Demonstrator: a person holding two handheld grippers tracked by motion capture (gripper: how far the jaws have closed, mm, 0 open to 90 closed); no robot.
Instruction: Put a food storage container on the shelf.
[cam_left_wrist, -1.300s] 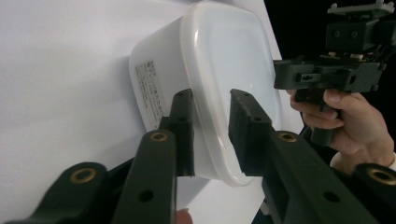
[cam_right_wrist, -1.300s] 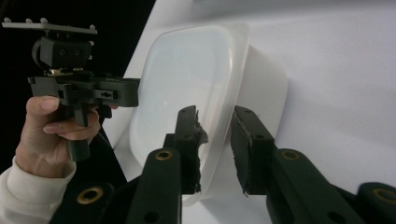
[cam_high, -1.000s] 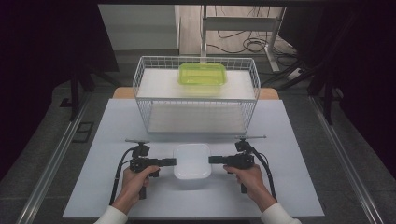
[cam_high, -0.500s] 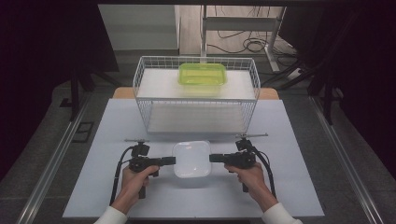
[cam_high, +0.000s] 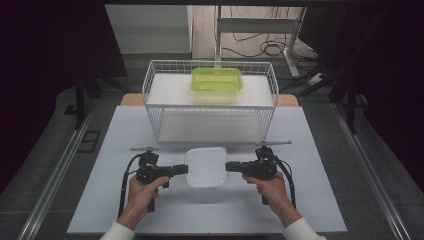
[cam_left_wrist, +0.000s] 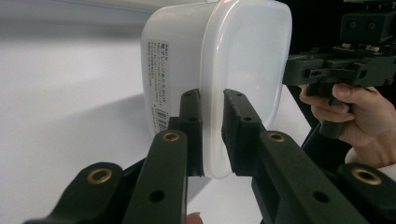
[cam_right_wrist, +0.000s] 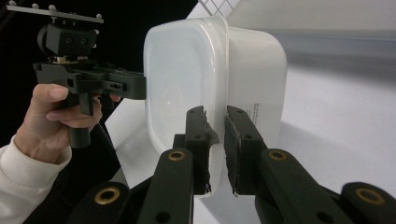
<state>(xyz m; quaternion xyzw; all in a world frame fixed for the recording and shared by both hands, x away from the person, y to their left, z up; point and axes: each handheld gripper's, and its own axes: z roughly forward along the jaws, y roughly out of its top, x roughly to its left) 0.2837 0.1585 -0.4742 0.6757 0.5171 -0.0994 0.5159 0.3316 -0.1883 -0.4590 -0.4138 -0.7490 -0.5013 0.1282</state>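
A white lidded plastic container hangs just above the white table, held from both sides. My left gripper is shut on the rim at its left end, and the jaws pinch that rim in the left gripper view. My right gripper is shut on the rim at the opposite end. In each gripper view the container stands on edge, with the other hand and its gripper behind it.
A white wire basket stands behind the container at the table's middle back. A green lidded container rests inside it at the far side. The table's front edge runs below my hands. Dark floor and cables lie beyond.
The white container has risen slightly and moved a little toward the basket, carried by both grippers together. Both grips stay the same.
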